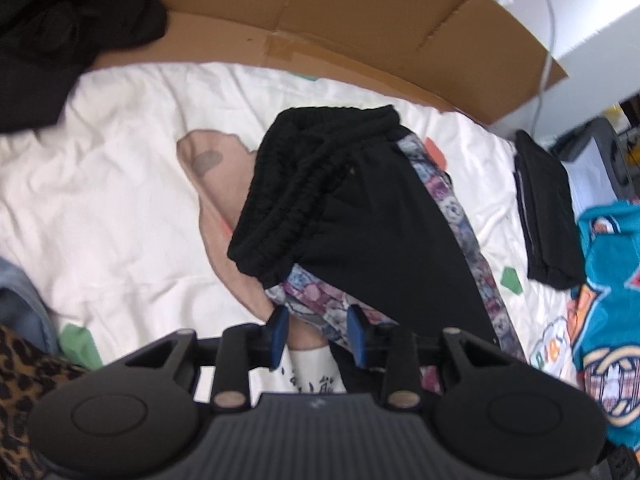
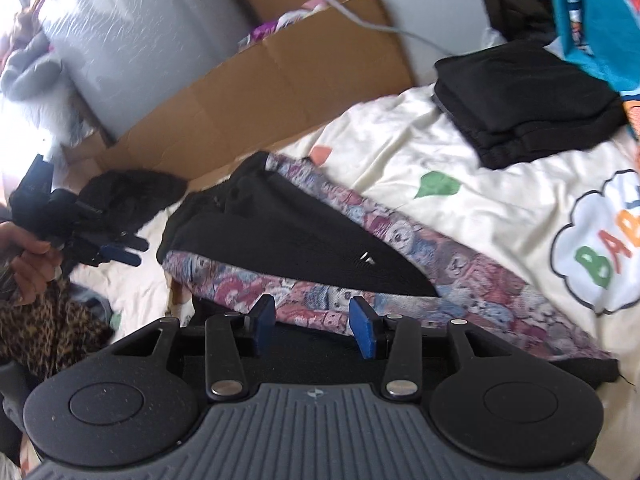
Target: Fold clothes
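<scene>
Black trousers (image 1: 384, 208) lie partly folded mid-bed; one folded pile (image 2: 524, 108) done at the far edge – left gripper (image 1: 318, 330) and right gripper (image 2: 312, 320) both open, empty.

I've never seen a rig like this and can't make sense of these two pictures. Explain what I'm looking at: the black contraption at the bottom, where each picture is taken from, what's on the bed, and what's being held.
No robot here: a person holds a hand-held clamp in each hand, each with a camera looking along its two blue-padded fingers. One picture looks out from the left gripper, the other from the right gripper; that one also shows the person's hand on the other tool.

On the white printed bedsheet lie black trousers with a patterned side stripe, partly folded. Nearby are a folded black garment, a teal shirt, a leopard-print cloth and flattened cardboard.

Both sets of jaws stand open at the trousers' edge, gripping nothing.
</scene>
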The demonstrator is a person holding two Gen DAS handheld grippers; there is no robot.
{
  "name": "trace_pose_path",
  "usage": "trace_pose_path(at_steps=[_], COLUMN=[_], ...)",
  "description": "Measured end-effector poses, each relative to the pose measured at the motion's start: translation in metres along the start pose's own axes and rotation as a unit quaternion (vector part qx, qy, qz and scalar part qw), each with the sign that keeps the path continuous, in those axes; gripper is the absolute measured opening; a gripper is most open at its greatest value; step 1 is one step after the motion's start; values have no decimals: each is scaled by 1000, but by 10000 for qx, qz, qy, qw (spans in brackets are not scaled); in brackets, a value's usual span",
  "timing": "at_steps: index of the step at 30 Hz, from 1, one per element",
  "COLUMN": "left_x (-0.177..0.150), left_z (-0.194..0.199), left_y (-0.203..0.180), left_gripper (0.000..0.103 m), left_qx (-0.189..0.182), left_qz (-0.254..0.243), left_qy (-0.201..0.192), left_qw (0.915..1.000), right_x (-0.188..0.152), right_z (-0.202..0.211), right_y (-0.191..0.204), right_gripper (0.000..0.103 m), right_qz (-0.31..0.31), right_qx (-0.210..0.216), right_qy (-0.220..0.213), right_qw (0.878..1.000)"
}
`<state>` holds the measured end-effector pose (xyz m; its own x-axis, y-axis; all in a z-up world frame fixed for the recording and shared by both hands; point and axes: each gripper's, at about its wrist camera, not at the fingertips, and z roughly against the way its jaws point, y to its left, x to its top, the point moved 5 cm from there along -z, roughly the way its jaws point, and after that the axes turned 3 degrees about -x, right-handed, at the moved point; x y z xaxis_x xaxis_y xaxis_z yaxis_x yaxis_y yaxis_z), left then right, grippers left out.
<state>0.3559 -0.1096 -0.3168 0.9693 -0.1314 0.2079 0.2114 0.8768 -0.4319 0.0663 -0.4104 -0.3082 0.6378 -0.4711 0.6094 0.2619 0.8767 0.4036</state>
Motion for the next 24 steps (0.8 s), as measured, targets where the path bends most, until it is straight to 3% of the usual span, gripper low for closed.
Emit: trace_pose_path(at_steps=[3,12,15,24], left_x=[-2,-4,-5,-9], left_z=[-16,-51,-57,-50], left_y=[11,24,24,32], left_gripper=[34,47,54,55], left_qx=[51,-325,-445,-494], left_qz=[131,476,490,354], left_qy=[-98,-330,-393,-608], left_qw=[9999,9978,9970,9963], right_x=[-3,-7,-10,-15], right_z=[-7,-18,-23,-32], right_y=[3,18,18,12], right_gripper=[49,74,75,76], right_qz=[174,595,683,751], right_qx=[-81,-279,-323,-636], right_qy=[100,81,180,360], right_qw=[9998,9978,9970,9945])
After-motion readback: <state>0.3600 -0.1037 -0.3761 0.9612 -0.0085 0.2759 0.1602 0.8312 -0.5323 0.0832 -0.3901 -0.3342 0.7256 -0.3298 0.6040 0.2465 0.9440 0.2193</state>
